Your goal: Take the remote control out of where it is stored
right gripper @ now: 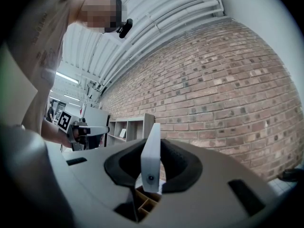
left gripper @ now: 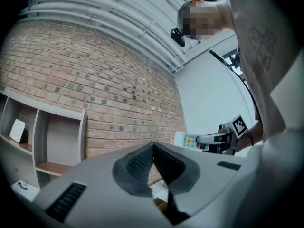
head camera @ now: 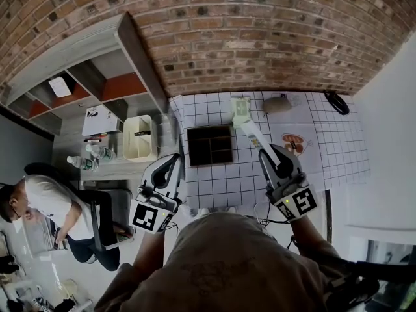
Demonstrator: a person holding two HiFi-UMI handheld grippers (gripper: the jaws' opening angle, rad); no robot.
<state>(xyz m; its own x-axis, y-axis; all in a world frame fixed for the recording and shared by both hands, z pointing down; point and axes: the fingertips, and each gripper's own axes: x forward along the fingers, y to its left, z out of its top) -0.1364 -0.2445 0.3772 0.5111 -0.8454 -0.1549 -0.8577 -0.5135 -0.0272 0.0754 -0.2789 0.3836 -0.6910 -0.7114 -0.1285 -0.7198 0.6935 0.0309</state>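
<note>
**Right gripper holds the white remote control above the table; left gripper is closed and empty**

Seen from above in the head view, a person stands at a table [head camera: 214, 187] covered with a white cloth with a black grid. It sits against a brick wall [head camera: 260, 38] that fills the top of the frame.

The right gripper [head camera: 268, 153], lower right of centre, pinches one end of a slim white remote control [head camera: 252, 134]. The remote points up and left from the jaws, and it shows just to the right of a dark wooden compartment box [head camera: 210, 145] at the centre of the table, not in any compartment. In the right gripper view the remote [right gripper: 151, 158] stands edge-on at centre frame. Both jaws press against its flat sides, and the box's dividers [right gripper: 144, 204] are visible below it.

The left gripper [head camera: 173, 161] is lower left of centre in the head view, at the table's left edge. In its own view the jaws [left gripper: 153, 145] are pressed together with nothing between them. The remote's buttoned face [left gripper: 189, 139] appears at the right of that frame, held in the other gripper.

An open shelf unit [head camera: 97, 86] stands at upper left in the head view. Just below it is a white bin [head camera: 140, 137]. A seated person [head camera: 49, 203] is at the lower left edge.
</note>
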